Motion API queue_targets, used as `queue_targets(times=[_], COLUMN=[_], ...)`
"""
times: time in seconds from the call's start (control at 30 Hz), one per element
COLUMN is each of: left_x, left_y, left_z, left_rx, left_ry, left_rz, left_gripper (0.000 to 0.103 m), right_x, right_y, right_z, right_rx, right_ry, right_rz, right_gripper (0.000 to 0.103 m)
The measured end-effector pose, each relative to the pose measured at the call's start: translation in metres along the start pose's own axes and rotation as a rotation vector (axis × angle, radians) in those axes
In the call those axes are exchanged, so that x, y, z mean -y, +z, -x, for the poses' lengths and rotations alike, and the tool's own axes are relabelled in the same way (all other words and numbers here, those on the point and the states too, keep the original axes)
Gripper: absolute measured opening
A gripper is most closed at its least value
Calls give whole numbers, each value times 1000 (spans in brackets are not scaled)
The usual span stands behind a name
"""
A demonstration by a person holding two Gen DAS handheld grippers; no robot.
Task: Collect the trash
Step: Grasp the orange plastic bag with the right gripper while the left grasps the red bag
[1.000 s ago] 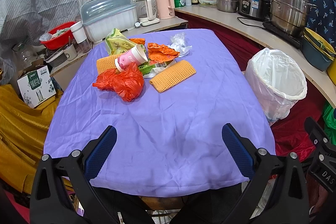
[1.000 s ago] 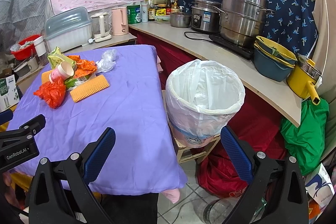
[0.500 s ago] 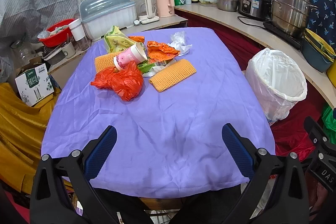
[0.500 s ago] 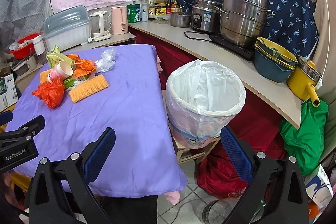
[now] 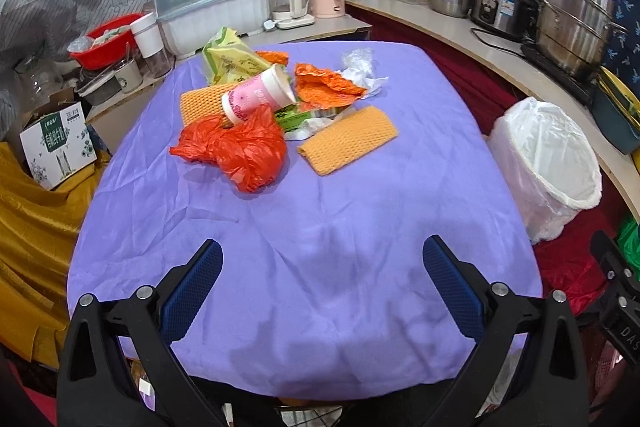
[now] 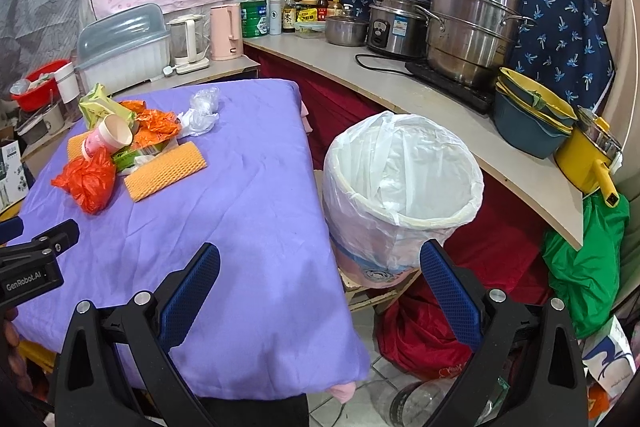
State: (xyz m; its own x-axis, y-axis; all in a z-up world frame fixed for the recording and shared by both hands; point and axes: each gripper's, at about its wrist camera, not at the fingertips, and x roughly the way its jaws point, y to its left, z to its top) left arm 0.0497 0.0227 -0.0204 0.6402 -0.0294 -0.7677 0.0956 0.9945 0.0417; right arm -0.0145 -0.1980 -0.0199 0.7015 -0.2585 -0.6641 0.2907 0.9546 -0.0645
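Both claws, left gripper [image 5: 322,267] and right gripper [image 6: 320,269], drifted slightly closer to the table [image 5: 360,227], jaws spread wide, holding nothing. Trash pile [image 5: 256,115] sits untouched and the bin [image 6: 404,187] looks empty, so collecting hasn't really started.

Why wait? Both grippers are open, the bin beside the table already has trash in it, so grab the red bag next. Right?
Not quite: the right wrist view shows the bin holds only its white liner. Both grippers, left and right, are open; the red bag is untouched.
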Motion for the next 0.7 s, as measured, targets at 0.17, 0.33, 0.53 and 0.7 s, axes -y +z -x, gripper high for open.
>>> queue_targets(times=[0.17, 0.33, 0.53, 0.7], left_x=[-36, -79, -107, -111], left_y=[15, 32, 49, 59], left_z=[-34, -70, -111, -142], left_rx=[-29, -54, -91, -131], left_ry=[24, 50, 29, -13], left_rz=[71, 157, 235, 260], left_gripper=[96, 96, 96, 96], right_x=[-15, -37, -77, -109], right_y=[11, 25, 47, 64], right_z=[-30, -59, -94, -120], right_rx=[-28, -39, -33, -39], right_ry=[-19, 2, 40, 76], right_rz=[-4, -9, 6, 21], right_gripper=[96, 96, 96, 96])
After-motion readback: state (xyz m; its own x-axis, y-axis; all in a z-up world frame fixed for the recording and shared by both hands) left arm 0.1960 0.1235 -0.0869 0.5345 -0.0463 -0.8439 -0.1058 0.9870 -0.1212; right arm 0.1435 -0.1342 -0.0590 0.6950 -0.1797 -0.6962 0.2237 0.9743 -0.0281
